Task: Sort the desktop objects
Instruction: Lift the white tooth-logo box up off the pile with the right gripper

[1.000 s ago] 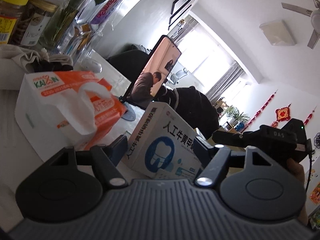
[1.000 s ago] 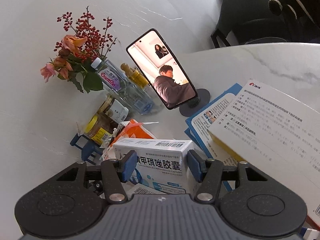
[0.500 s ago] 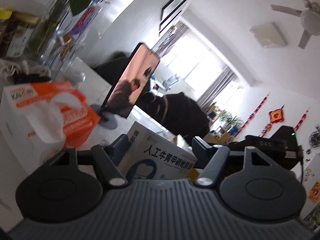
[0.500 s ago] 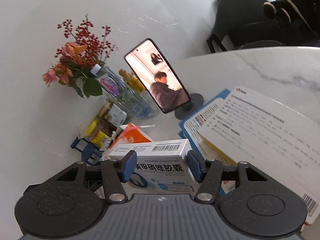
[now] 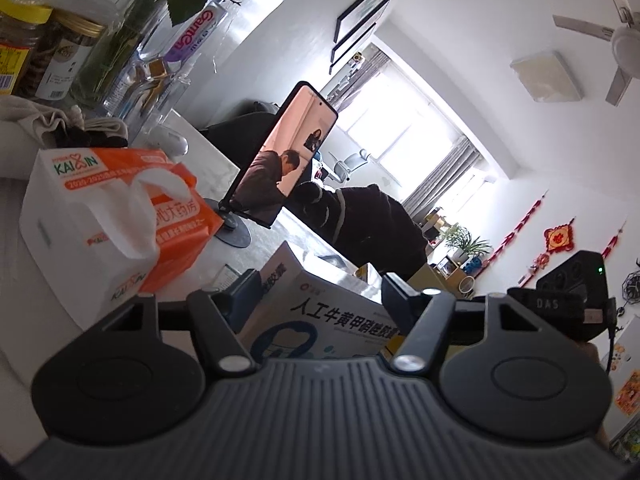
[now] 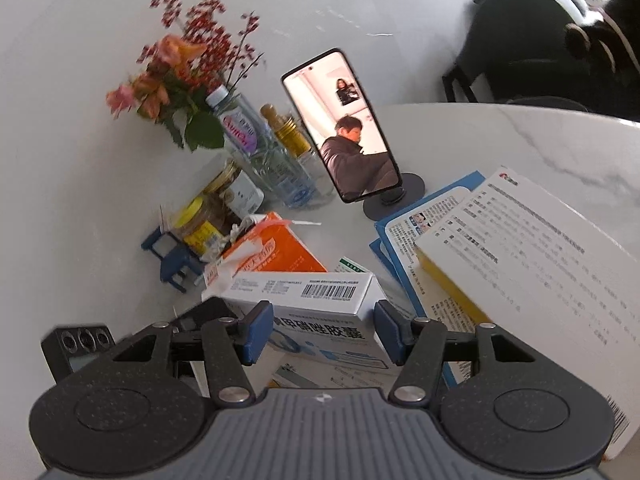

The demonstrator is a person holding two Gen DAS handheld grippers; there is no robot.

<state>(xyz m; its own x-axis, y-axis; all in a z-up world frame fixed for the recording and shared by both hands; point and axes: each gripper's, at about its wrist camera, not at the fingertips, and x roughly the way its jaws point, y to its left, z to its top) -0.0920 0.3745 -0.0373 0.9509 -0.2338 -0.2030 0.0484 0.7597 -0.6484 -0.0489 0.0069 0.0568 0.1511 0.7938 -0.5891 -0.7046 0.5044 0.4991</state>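
Tilting medicine box (image 6: 320,320), long axis crosswise between tools

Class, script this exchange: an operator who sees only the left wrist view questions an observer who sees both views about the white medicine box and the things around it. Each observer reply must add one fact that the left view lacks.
Operator: Is anything else holding the medicine box?
Observer: Yes. The right gripper clamps it by two opposite sides.
Operator: What lies to the right of it in your other view?
Observer: A large white-and-yellow box, lying over blue leaflets.
Operator: What do the jars stand on?
Observer: A small blue chair-shaped stand.
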